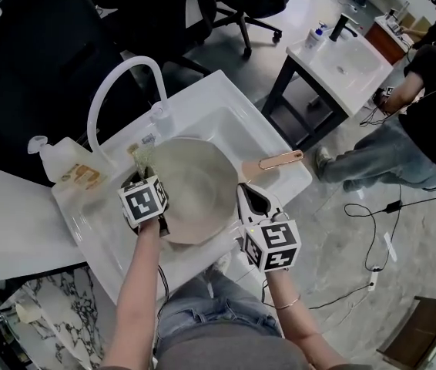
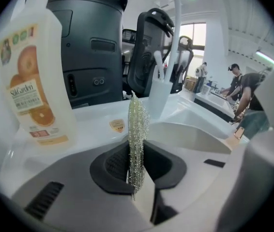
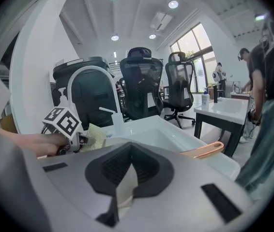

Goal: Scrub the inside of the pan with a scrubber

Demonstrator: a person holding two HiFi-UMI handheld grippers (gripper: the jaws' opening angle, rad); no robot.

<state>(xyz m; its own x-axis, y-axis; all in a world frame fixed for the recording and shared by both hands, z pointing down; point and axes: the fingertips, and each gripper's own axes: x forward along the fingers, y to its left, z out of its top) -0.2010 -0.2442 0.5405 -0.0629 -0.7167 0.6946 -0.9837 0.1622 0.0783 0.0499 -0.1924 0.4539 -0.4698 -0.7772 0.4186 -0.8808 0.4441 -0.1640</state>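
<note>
Pan (image 1: 195, 187) check, Jo: where is it, and what has hold of it?

Right under us, Sam, lying in the sink (image 1: 226, 114), hollow side up. The right gripper (image 3: 127, 178) is pinched onto its near rim, just beside the root of the handle (image 1: 280, 160). I'd say that grip is there to stop the pan sliding once the rubbing starts.

And the left?

The left gripper (image 2: 136, 166) is clamped on the scrubber (image 2: 138, 129), a glittery mesh pad held on edge. Most of it sticks out past the jaws, free to wipe. It hangs at the pan's far-left rim, and I can't tell whether it touches the inside yet.

Beyond that?

The faucet (image 1: 118, 83) arches over the back of the sink. A soap bottle (image 2: 35, 81) stands on the counter to the left, handy for a squirt, I'd guess. Farther off there are office chairs (image 3: 139, 81), a second sink table (image 1: 349, 60), and a person (image 1: 426, 91) bending over it.
</note>
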